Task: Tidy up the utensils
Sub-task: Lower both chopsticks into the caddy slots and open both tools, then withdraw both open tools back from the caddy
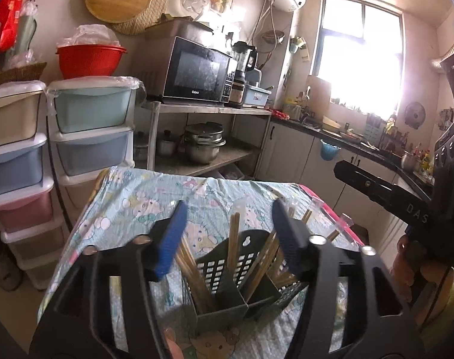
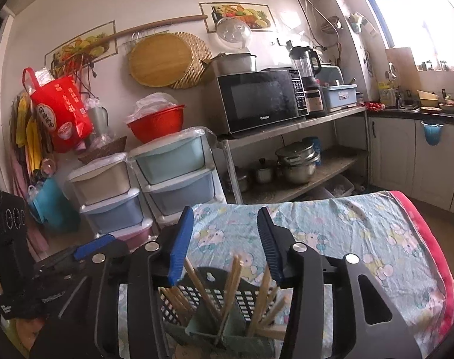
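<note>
Behind tongs (image 2: 225, 239): holder (image 2: 224, 296) base hidden

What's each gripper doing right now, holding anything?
Left gripper: open, empty, above the chopstick holder.
Right gripper: open, empty, fingers either side of the chopsticks.

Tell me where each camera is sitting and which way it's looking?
Left wrist view: rides on the left gripper, looking forward over the utensil holder and its chopsticks toward the window; the person's hand holding the right gripper shows at right.
Right wrist view: rides on the right gripper, facing the microwave; the left gripper shows at lower left.
Both views share the holder, chopsticks, cartoon tablecloth, microwave and red bowl.
</note>
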Motion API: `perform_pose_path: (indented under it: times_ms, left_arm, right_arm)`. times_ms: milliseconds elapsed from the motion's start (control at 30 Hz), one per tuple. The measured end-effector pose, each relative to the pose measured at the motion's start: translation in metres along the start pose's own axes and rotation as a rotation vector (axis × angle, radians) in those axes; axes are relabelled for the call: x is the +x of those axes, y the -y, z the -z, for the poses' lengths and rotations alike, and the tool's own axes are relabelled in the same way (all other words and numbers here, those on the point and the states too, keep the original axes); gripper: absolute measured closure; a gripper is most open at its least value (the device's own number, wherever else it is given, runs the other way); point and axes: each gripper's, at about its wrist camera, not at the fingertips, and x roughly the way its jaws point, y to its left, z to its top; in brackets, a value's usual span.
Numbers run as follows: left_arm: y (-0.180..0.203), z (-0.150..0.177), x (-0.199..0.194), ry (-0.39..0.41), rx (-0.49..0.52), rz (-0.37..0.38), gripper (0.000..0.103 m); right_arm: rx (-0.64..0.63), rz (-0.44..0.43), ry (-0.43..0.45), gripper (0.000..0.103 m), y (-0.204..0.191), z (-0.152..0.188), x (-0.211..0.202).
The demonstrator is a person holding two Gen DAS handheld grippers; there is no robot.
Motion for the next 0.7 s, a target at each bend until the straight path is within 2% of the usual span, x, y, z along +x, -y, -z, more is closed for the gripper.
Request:
perform_pose_path:
  times_ms: [67, 233, 300, 700]
  left_arm:
    - [0.0, 0.003, -0.001, -0.005, -0.002, -0.005, 0.04]
    - [-0.002, 0.012, -0.003, -0.031, -0.017, -0.013, 0.016]
    - [-0.001, 0.019, -0.004, -0.041, -0.015, -0.008, 0.012]
    - [0.001, 0.054, -0.011, -0.109, -0.057, 0.008, 0.011]
  right_arm:
    - [-0.006, 0.009, -0.006, 0.057, 0.001, 0.004, -0.004]
    - [-0.018, 0.033, -0.022, 0.049, 0.003, 0.018, -0.015]
    - [-0.021, 0.037, -0.031, 0.045, 0.005, 0.023, -0.02]
    - [-0.015, 0.057, -0.072, 0.024, 0.013, 0.059, -0.046]
